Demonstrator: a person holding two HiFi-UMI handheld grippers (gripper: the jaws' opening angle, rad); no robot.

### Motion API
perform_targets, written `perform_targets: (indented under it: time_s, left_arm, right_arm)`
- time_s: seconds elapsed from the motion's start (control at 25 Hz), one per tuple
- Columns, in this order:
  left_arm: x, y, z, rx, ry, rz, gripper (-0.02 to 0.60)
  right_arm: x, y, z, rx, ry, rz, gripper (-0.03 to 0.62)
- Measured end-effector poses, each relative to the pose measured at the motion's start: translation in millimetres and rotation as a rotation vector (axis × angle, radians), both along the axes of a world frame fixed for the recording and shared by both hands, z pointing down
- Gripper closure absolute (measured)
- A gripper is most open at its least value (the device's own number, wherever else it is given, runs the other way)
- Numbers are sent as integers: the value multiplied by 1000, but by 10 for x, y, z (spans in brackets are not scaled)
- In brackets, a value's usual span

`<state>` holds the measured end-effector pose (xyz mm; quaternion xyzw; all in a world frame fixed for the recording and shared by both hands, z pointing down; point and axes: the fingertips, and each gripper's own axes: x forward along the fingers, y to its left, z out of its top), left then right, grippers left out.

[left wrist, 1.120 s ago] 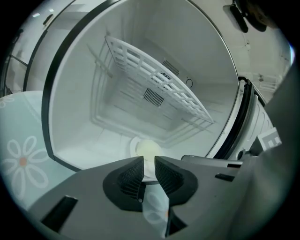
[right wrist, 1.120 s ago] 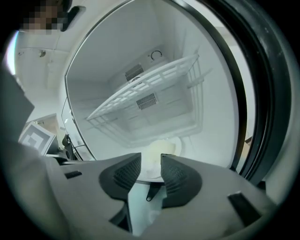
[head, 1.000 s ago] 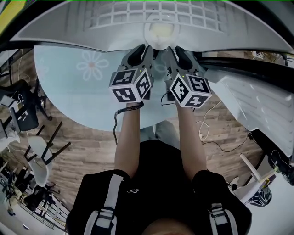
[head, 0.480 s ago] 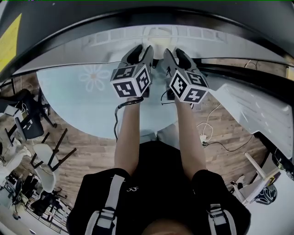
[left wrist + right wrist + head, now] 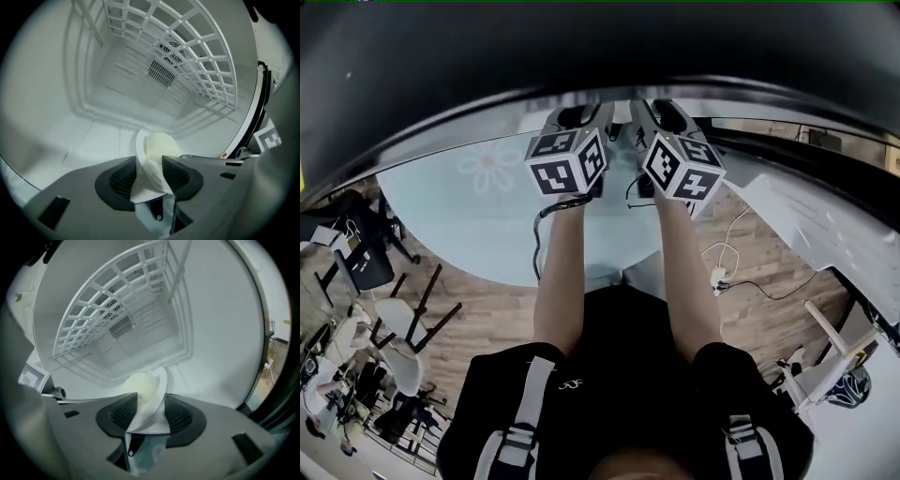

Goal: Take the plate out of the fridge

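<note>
A white plate [image 5: 140,145] with a pale yellow middle lies on the white floor of the fridge. In the left gripper view its rim runs between the pads of my left gripper [image 5: 149,161], whose jaws are opening. The right gripper view shows the plate [image 5: 161,380] from the other side, its rim between the pads of my right gripper [image 5: 151,401], whose jaws are closing slightly. Neither pair of pads clearly presses on it. In the head view both grippers, left [image 5: 579,117] and right [image 5: 661,114], reach side by side into the fridge, and the plate is hidden.
A white wire shelf [image 5: 201,56] hangs above the plate, with a vent [image 5: 161,73] in the back wall. A dark overhang [image 5: 581,47] covers the fridge opening. The open door [image 5: 825,225] stands at right. A pale blue flowered surface [image 5: 487,164] lies below; chairs [image 5: 394,319] stand at left.
The dark overhang has come down over the fridge opening in the head view, so the plate and shelf no longer show. Both grippers sit higher in the picture, further into the fridge.
</note>
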<state>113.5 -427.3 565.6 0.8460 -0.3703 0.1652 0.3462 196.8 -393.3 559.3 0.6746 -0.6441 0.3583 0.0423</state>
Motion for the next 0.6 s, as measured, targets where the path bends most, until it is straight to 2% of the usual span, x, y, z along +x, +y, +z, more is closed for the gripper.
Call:
perform_targets:
  time_s: [0.16,0.28,0.36,0.44,0.6]
  left_arm:
    - [33,25,9,-5,-19,7,399]
    - [40,31,-1,-1,-48,-22,475]
    - [28,39,-16,0,-49,-37,480]
    - [12,38,1,-2,-37,-45,486]
    - [48,99,-11,-8,-17,-59,494]
  right_arm:
    - [17,-1,-13,7,-6,14,410]
    - [55,35,-48,16,-8,26,414]
    - [83,69,-51,9,-7,43,444]
    - [104,84,-4,2,-23,73,509]
    - [141,168,9,15,-70,90,525]
